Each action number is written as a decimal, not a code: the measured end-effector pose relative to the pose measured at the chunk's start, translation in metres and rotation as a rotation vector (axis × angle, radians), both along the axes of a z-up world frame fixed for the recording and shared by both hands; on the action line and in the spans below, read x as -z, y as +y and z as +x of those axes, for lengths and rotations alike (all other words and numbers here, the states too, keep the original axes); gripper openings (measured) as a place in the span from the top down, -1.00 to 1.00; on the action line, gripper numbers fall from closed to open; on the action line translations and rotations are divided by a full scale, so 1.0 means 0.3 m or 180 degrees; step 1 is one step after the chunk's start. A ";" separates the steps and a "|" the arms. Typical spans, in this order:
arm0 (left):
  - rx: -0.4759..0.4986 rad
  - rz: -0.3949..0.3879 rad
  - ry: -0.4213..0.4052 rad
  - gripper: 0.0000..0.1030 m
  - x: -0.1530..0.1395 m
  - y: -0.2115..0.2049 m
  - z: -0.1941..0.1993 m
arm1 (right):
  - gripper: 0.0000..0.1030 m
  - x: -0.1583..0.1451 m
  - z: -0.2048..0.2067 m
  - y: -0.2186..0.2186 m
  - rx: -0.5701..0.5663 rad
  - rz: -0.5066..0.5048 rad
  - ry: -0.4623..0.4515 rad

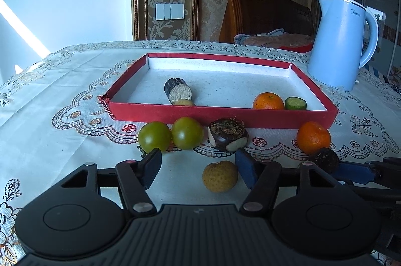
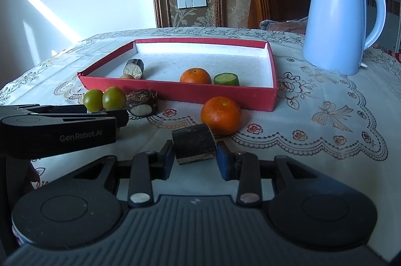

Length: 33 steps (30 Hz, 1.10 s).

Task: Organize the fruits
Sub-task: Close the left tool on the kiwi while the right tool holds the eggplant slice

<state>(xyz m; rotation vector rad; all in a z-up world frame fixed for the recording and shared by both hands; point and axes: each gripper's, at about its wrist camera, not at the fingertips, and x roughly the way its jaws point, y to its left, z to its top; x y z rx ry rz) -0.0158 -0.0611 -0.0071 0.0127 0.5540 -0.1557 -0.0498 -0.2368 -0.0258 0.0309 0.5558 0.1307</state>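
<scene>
Right wrist view shows the right claw (image 2: 195, 158) clamped on a dark cut cane stub (image 2: 194, 146) at lower centre, while the left claw (image 1: 199, 167) stands apart around a yellow round fruit (image 1: 220, 176), seemingly untouched, which could roll off the tabletop (image 1: 62, 100) if nudged.

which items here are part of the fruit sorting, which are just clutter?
Job:
red tray
oranges
green fruits
yellow fruit
cucumber piece
sugarcane pieces
water chestnut

Clutter:
kettle
tablecloth
chair
</scene>
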 end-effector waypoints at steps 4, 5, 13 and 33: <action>-0.0025 -0.0028 -0.0044 -0.17 -0.005 0.006 -0.004 | 0.34 0.000 0.000 -0.001 0.0010 0.0008 -0.0007; -0.0025 -0.0031 -0.0053 -0.13 -0.006 0.006 -0.005 | 0.34 0.000 0.000 -0.001 0.0010 0.0008 -0.0007; -0.0077 -0.0063 -0.0103 -0.06 -0.011 0.013 -0.008 | 0.34 -0.001 -0.003 -0.002 0.0019 0.0007 -0.0024; -0.0105 -0.0134 -0.0211 -0.03 -0.019 0.025 -0.020 | 0.36 -0.012 -0.023 -0.005 0.0036 0.0024 -0.0158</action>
